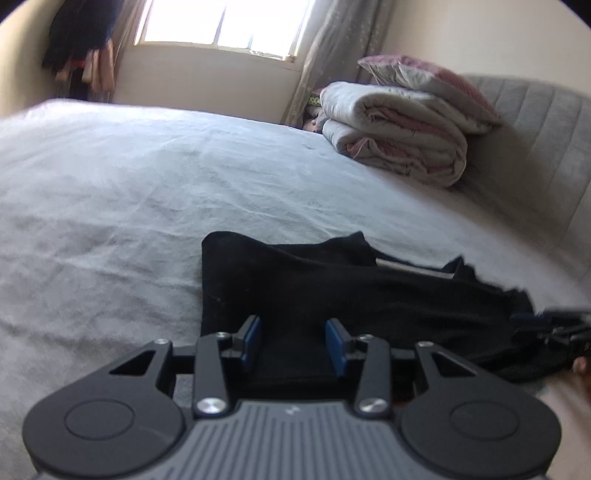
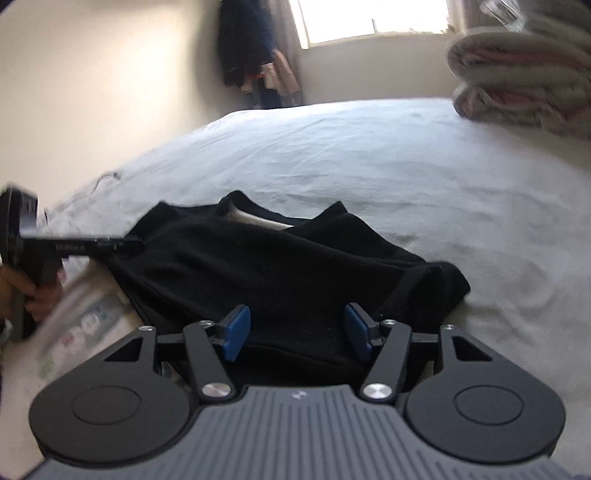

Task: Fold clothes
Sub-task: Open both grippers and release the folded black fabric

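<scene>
- Right, black shirt (image 1: 332, 291) lies bunched on the bed (image 1: 129, 192), near edge just ahead of both grippers.
- Long axis runs side to side between my two hands; collar end with the pale label (image 2: 255, 218) points away toward the window (image 1: 221, 22).
- Left gripper (image 1: 294, 341): blue pads stand apart, cloth lies between and under them, no pinch visible. I read it as open.
- Right gripper (image 2: 297, 330): jaws wider, pads clear of the fabric, black cloth below the gap. Open, holding nothing.
- The right wrist view shows the left gripper's fingers at the shirt's left edge; the left wrist view shows the right gripper's at the opposite edge. So each hand is at its own end, neither clearly nearer.
- Shirt looks partly folded but lumpy. My guess: next is to pinch the near hem at both ends and carry it toward the collar.
- Around: folded quilts (image 1: 399, 125) stacked at the headboard (image 1: 535, 147), well apart. Hanging clothes (image 1: 77, 44) in the far corner.
- Blurred printed packet (image 2: 88, 321) just beside the shirt's left side; may snag the left hand. Otherwise nothing blocks the fold.
</scene>
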Demonstrator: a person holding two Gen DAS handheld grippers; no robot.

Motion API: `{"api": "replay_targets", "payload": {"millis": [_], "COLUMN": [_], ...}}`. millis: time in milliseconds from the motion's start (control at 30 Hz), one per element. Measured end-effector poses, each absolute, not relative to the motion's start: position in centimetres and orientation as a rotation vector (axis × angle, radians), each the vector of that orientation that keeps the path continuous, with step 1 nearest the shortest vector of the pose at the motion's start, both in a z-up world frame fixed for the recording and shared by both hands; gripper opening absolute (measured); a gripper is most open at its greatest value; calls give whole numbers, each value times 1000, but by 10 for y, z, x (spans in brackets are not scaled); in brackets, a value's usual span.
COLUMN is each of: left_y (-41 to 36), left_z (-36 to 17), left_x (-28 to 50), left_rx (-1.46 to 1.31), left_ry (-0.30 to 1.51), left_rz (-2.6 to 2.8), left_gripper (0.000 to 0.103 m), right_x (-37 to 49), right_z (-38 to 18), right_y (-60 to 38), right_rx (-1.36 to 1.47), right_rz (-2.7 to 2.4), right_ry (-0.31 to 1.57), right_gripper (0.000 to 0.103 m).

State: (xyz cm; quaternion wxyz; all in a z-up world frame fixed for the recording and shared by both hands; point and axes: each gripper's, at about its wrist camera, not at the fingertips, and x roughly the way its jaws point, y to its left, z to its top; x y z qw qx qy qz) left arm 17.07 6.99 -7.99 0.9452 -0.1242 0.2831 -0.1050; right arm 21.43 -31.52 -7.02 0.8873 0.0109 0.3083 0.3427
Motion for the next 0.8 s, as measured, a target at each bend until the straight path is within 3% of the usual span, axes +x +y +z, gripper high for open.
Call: {"api": "replay_targets", "payload": {"millis": [267, 367, 800], "left_y": [99, 101, 96], "left_z": [-64, -62, -79], "left_x": [128, 91, -33], "left_rx": [-485, -506, -362], "left_ry": [584, 609, 653], "left_rz": [-211, -229, -280], "left_gripper": [40, 45, 45], "right_x": [147, 121, 12], "right_z": [-24, -21, -53], "right_y": [-337, -338, -299], "right_rx": [172, 207, -66], "right_rz": [531, 510, 386], "right_ry": [600, 641, 752], "right_gripper": [66, 68, 69]}}
